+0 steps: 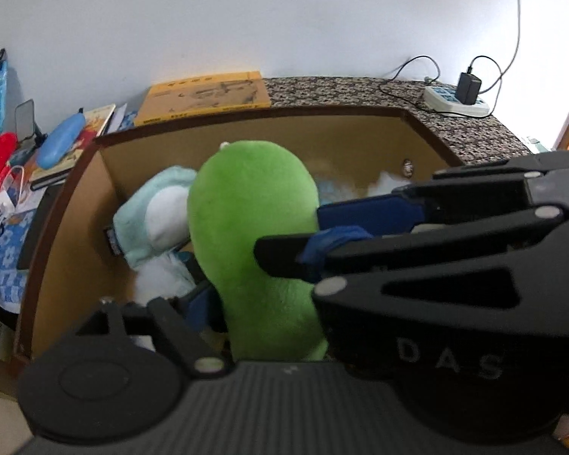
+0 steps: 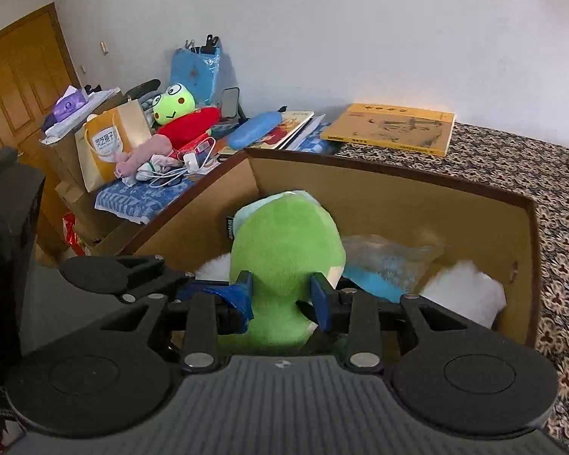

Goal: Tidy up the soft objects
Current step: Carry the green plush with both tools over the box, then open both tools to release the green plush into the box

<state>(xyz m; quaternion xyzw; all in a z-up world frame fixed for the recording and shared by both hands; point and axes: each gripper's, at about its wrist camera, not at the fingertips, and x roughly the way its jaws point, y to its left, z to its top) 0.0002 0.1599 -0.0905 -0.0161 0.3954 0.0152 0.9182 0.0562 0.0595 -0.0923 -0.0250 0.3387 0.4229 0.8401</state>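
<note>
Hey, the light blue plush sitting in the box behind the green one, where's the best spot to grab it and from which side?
Grip the light blue plush across its rounded upper part, coming down from above. It is wedged between the cardboard box wall and the green plush, so only its top looks free for the fingers. The right gripper is pinching the green plush, so the left gripper is probably the one to use.

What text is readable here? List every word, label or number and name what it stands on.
"D A S": raised letters on the black body of the right gripper, seen in the left wrist view.
Chinese characters on the orange-and-white paper bag: too blurred to read surely.
Print on the yellow flat book: too small to read.
Black tag on the pale blue plush toy: unreadable.
</note>
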